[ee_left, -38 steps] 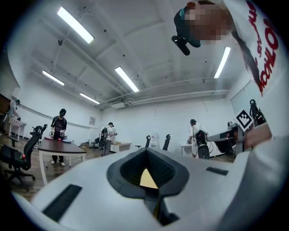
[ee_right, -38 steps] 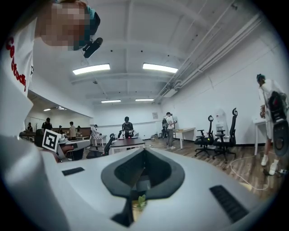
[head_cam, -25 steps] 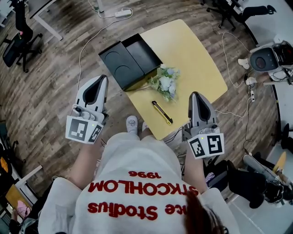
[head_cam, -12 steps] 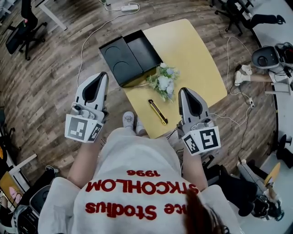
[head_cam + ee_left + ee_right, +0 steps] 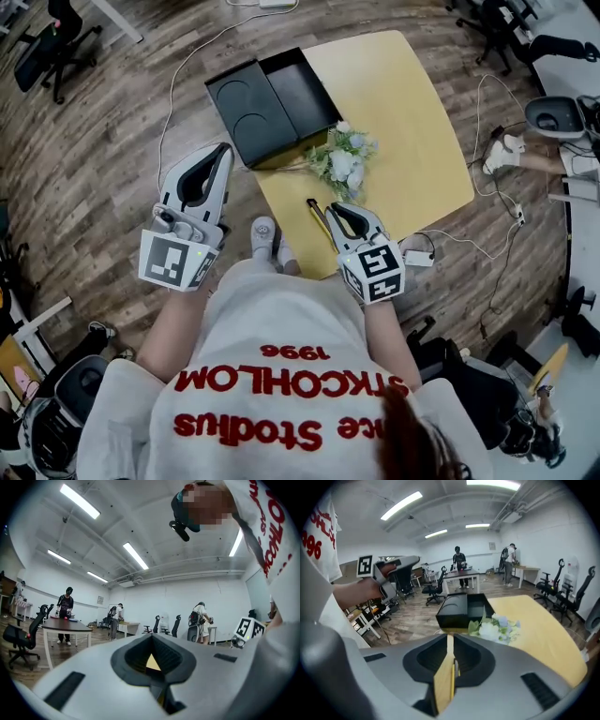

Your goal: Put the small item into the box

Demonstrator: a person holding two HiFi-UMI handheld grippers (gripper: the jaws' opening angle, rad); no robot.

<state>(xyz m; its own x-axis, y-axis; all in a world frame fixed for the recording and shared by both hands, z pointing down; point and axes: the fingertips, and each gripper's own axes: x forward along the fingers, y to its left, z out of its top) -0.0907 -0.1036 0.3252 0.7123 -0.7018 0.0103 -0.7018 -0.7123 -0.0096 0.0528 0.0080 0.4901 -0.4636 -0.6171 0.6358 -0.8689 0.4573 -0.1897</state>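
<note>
Yellow table point(image 5: 403, 112) under my right gripper point(image 5: 330, 210), jaws opening a slit above the knife point(image 5: 316, 214), nothing pinched; left gripper point(image 5: 225, 150) clenched, empty.

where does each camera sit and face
Head view: on the person's head, facing steeply down at yellow table, black box, left gripper, right gripper, shirt.
Left gripper view: on that gripper, facing a distant desk; shirt at right.
Right gripper view: on that gripper, jaws opening, gripping nothing, facing box and flowers; left hand visible.
Shared: head and right views show the box.
</note>
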